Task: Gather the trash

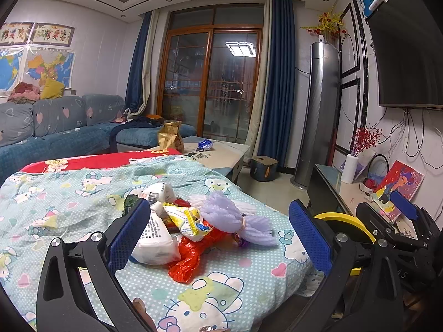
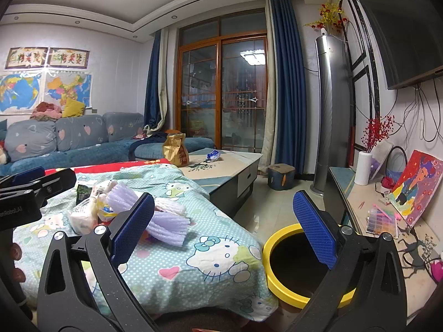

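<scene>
Left claw (image 1: 220,238) spread wide, nothing gripped; crumpled wrappers and lilac foam netting trash pile (image 1: 193,221) between its fingers on cartoon-cat bedsheet (image 1: 69,207). Right claw (image 2: 224,227) also apart, yellow-rimmed round bin (image 2: 279,285) just below.

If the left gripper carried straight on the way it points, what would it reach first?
Most likely the trash pile: the left gripper is open and aimed at the yellow snack wrapper and red plastic bag on the Hello Kitty blanket, with the purple foam net beside them. Depth is uncertain.
</scene>
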The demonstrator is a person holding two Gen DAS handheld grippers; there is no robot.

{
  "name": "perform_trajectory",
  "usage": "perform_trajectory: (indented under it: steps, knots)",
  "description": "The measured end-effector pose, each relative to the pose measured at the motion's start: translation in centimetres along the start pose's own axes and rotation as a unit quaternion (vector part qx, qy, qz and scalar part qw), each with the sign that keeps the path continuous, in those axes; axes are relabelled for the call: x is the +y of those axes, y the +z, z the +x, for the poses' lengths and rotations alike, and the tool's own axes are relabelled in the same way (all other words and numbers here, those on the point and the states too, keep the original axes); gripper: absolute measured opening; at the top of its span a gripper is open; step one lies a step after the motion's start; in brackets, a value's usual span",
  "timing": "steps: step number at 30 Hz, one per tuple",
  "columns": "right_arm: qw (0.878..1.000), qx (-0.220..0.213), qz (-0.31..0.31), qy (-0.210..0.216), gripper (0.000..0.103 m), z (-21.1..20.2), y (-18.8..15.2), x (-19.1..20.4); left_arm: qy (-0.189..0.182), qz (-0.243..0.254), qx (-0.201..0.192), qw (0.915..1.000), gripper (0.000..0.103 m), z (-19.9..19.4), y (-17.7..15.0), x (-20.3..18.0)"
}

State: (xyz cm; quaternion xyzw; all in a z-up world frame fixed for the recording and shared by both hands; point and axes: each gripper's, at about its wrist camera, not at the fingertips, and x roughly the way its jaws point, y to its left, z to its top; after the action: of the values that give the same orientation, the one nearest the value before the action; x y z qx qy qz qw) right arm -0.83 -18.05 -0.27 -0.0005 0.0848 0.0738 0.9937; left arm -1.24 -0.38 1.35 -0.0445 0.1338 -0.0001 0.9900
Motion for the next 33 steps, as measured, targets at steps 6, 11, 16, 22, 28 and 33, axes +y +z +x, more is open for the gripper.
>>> perform_trajectory:
  steps: [6, 11, 16, 22, 28, 33]
  knots:
    - [1.000, 0.000, 0.000, 0.000, 0.093, 0.0, 0.0, 0.0, -0.001, -0.001, 0.001, 1.0000, 0.097, 0.2, -0.2, 0.2]
    - [1.000, 0.004, -0.001, 0.000, 0.093, 0.2, -0.1, 0.2, -0.001, 0.000, 0.000, 1.0000, 0.097, 0.2, -0.3, 0.2]
    - [1.000, 0.005, -0.001, 0.001, 0.093, 0.2, -0.3, 0.2, -0.001, -0.001, 0.000, 1.0000, 0.097, 0.2, -0.3, 0.2]
    - [1.000, 0.010, 0.003, 0.009, 0.093, 0.4, -0.6, 0.1, 0.001, -0.002, 0.002, 1.0000, 0.097, 0.2, -0.3, 0.3]
    - [1.000, 0.016, 0.006, 0.014, 0.093, 0.7, -0.7, -0.3, -0.003, -0.004, 0.008, 1.0000, 0.097, 0.8, -0.8, 0.5]
    - [1.000, 0.020, 0.006, 0.014, 0.093, 0.8, -0.8, -0.4, -0.005, -0.002, 0.014, 0.9999, 0.097, 1.4, -1.2, 0.4]
